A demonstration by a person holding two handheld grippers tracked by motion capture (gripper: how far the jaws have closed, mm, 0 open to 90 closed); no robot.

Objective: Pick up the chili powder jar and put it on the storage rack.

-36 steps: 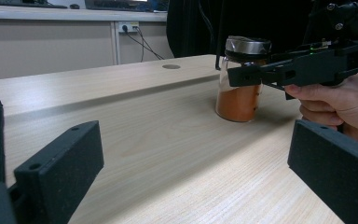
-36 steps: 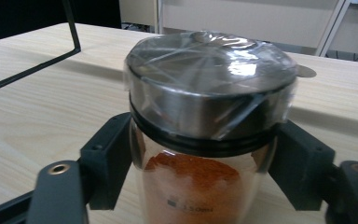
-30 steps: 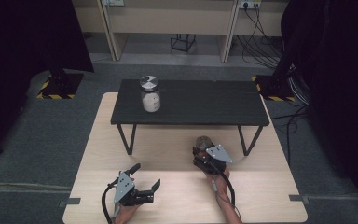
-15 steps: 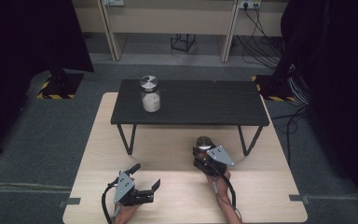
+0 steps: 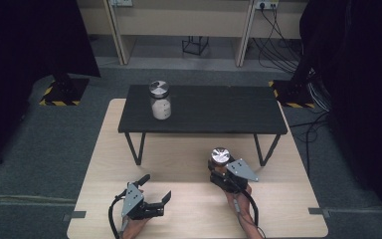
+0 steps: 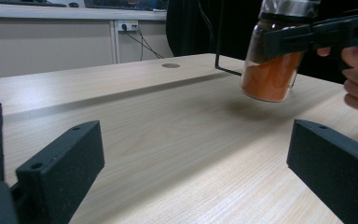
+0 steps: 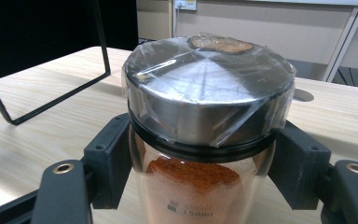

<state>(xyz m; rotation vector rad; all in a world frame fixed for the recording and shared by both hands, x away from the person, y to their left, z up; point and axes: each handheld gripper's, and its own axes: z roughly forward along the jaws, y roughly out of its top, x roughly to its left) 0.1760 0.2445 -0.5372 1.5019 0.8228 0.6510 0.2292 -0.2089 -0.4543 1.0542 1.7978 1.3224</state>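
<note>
A glass jar of orange powder (image 7: 200,186) with a foil-wrapped metal lid (image 5: 220,155) hangs a little above the wooden table (image 5: 189,164), its shadow beneath it. My right gripper (image 5: 221,167) is shut on it just below the lid, one pad (image 7: 109,156) on each side. In the left gripper view the same jar (image 6: 270,74) hangs at the upper right, with a hand behind it. My left gripper (image 5: 155,190) rests low at the table's near left, open, with nothing between its fingers (image 6: 63,165).
A low black table (image 5: 219,107) on wire legs stands on the far half of the wooden table. A second jar with white contents (image 5: 159,101) sits upright at its left end. Cables (image 5: 278,45) and dark curtains lie beyond.
My right gripper with the orange jar has shifted very slightly to the right. The left gripper and the white jar have stayed still.
</note>
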